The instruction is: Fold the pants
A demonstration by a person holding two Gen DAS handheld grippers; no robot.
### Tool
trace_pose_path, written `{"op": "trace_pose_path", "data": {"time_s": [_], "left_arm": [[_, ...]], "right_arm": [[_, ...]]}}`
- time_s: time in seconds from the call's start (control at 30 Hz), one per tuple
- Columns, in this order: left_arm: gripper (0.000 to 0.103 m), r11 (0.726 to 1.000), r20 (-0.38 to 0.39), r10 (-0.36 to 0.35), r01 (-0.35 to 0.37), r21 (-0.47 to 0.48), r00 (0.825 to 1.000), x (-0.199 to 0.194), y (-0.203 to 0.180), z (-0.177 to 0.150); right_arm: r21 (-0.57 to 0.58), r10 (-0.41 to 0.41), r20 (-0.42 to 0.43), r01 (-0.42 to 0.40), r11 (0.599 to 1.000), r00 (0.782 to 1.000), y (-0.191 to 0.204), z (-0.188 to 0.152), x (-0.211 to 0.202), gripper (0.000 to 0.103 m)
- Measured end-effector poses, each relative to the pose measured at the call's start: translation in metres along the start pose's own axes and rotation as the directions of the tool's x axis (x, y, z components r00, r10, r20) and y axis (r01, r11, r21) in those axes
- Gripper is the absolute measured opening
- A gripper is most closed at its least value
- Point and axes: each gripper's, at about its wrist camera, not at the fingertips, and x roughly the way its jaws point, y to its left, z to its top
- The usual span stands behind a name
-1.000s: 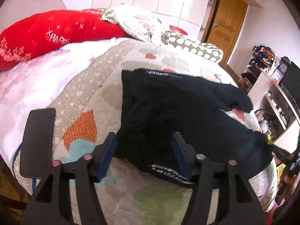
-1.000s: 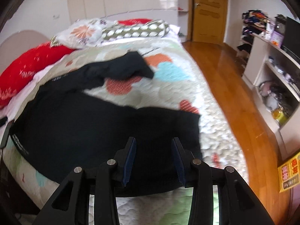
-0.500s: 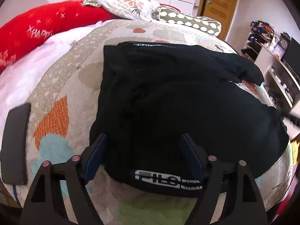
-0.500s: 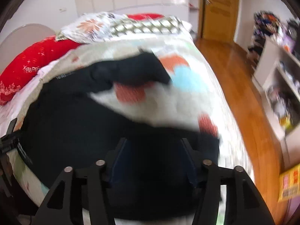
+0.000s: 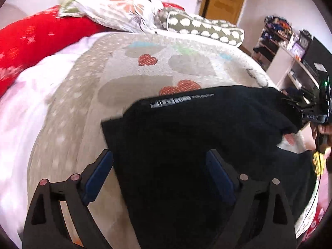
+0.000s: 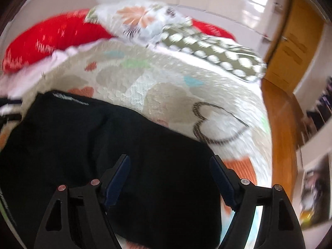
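Your left gripper (image 5: 159,176) and right gripper (image 6: 169,178) both stood wide apart, their jaws having just been opening, over the black pants (image 5: 197,145) with nothing pinched. The pants lay spread on the heart-print quilt (image 5: 128,72), soft and limp, likely light; they would sag and slide, so you'd best take a doubled edge or the waistband. Your left view showed the white logo band (image 5: 181,100) and the other gripper at the far end; your right view, blurred, showed what seemed a rounded fold edge.

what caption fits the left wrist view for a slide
Left gripper, fingers spread wide, above folded black pants on a heart-patterned quilt, pillows behind.
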Motion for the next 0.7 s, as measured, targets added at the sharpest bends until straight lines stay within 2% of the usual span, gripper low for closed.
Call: {"op": "trace_pose_path", "data": {"time_s": [0.07,0.17,0.27,0.37,0.43,0.5,0.53,0.57,0.6,0.63,0.67,0.7], "left_arm": [[0.092,0.999,-0.032,-0.030,0.031,0.027,0.999,0.017,0.003,0.011],[0.092,0.996,-0.040,-0.041,0.044,0.072,0.998,0.033,0.004,0.027],[0.092,0.989,-0.065,-0.072,0.079,0.121,0.995,0.048,0.006,0.041],[0.092,0.983,-0.110,-0.097,0.112,0.144,0.989,0.066,0.008,0.052],[0.092,0.978,-0.157,-0.094,0.121,0.171,0.983,0.080,0.004,0.053],[0.093,0.968,-0.160,-0.062,0.099,0.230,0.985,0.089,-0.005,0.050],[0.092,0.966,-0.151,-0.061,0.096,0.241,0.987,0.089,-0.007,0.050],[0.091,0.965,-0.153,-0.060,0.097,0.244,0.986,0.090,-0.010,0.050],[0.081,0.966,-0.159,-0.067,0.104,0.239,0.985,0.090,-0.012,0.051],[0.067,0.969,-0.153,-0.059,0.094,0.229,0.986,0.088,-0.013,0.052],[0.037,0.971,-0.151,-0.060,0.093,0.221,0.987,0.084,-0.013,0.052],[0.024,0.971,-0.153,-0.082,0.114,0.211,0.985,0.078,-0.012,0.052]], "right_arm": [[-0.034,0.008,-0.015,-0.009,0.999,1.000,-0.002,0.010,0.018,0.080],[-0.076,0.042,-0.040,-0.045,0.996,0.998,-0.006,0.025,0.042,0.081],[-0.130,0.084,-0.105,-0.097,0.987,0.991,-0.007,0.030,0.065,0.080],[-0.124,0.132,-0.145,-0.151,0.981,0.981,-0.008,0.029,0.074,0.075],[-0.104,0.184,-0.159,-0.201,0.974,0.970,-0.010,0.028,0.074,0.060],[-0.127,0.189,-0.151,-0.209,0.970,0.970,-0.003,0.027,0.070,0.031],[-0.145,0.184,-0.144,-0.205,0.968,0.972,0.002,0.026,0.066,0.022],[-0.165,0.174,-0.134,-0.195,0.967,0.976,0.007,0.025,0.063,0.004],[-0.187,0.148,-0.118,-0.169,0.968,0.982,0.013,0.024,0.058,0.005],[-0.200,0.125,-0.102,-0.144,0.969,0.987,0.017,0.024,0.054,0.005],[-0.202,0.106,-0.071,-0.118,0.972,0.992,0.019,0.022,0.044,0.004],[-0.198,0.089,-0.039,-0.095,0.976,0.995,0.019,0.021,0.035,0.004]]}}
